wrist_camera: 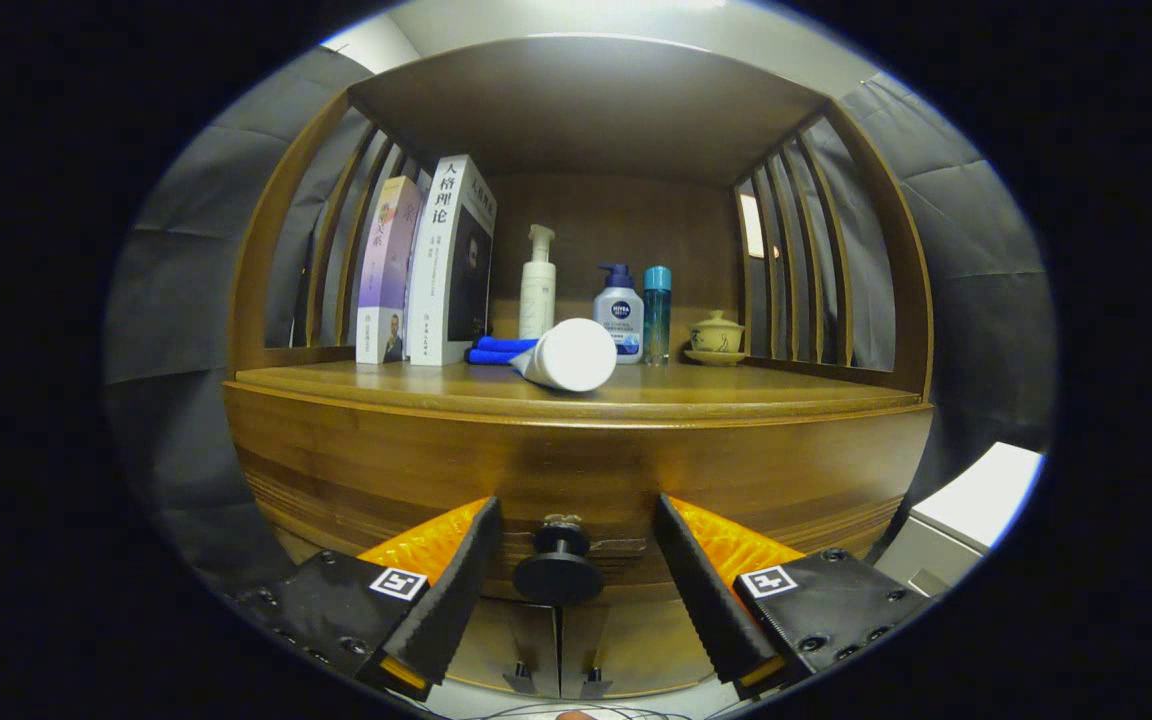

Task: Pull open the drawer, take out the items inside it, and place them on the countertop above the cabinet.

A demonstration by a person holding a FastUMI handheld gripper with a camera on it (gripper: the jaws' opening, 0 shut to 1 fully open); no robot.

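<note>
A wooden cabinet faces me with its drawer front [576, 480] closed. A dark round knob [558, 572] sticks out of the drawer, and it sits right between my fingertips. My gripper [576, 530] is open, its two fingers standing to either side of the knob without touching it. Above the drawer lies the wooden countertop [736, 395]. A white tube [568, 356] lies on its side there, next to a blue cloth [501, 350]. The drawer's inside is hidden.
At the back of the countertop stand two books [426, 265], a white pump bottle [537, 285], a blue-capped pump bottle [619, 312], a teal bottle [656, 312] and a small lidded cup [716, 336]. Slatted wooden sides frame the shelf. Two lower door handles [556, 682] sit below. A white box [976, 495] stands to the right.
</note>
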